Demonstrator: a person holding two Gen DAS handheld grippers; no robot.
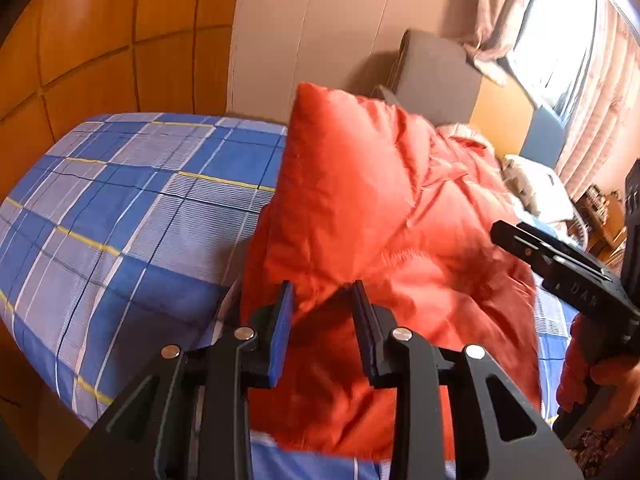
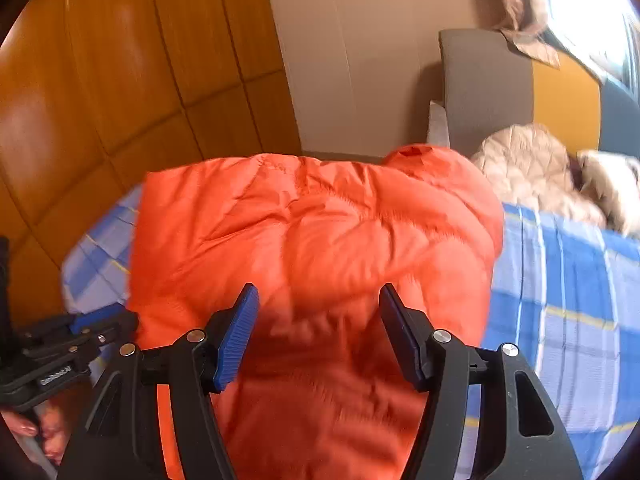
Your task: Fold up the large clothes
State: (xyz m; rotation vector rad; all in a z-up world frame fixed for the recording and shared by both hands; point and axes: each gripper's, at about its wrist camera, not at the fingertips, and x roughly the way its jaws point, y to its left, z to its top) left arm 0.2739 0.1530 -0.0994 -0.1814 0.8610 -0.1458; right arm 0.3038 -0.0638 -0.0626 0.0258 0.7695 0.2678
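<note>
Left wrist view: the left gripper point(image 1: 322, 300) hangs narrowly parted, empty, over the orange puffer jacket's point(image 1: 380, 220) near edge on the checked bed point(image 1: 120, 200).

Right wrist view: the right gripper point(image 2: 318, 312) gapes wide, empty, above the jacket's middle, which stretches away toward the wall; it looks the nearer 1.

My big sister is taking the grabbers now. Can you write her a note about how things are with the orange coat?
Left gripper: jaws apart, nothing pinched; orange puffy jacket lies right under it.
Right gripper: open wide over the jacket, holding nothing.
The jacket lies bunched on the blue checked bed cover, one part standing up in a peak.
A beige garment waits near the headboard.
Done: a rough fold at most.
Left: flatten the peak, finish folding, then the beige one.
</note>
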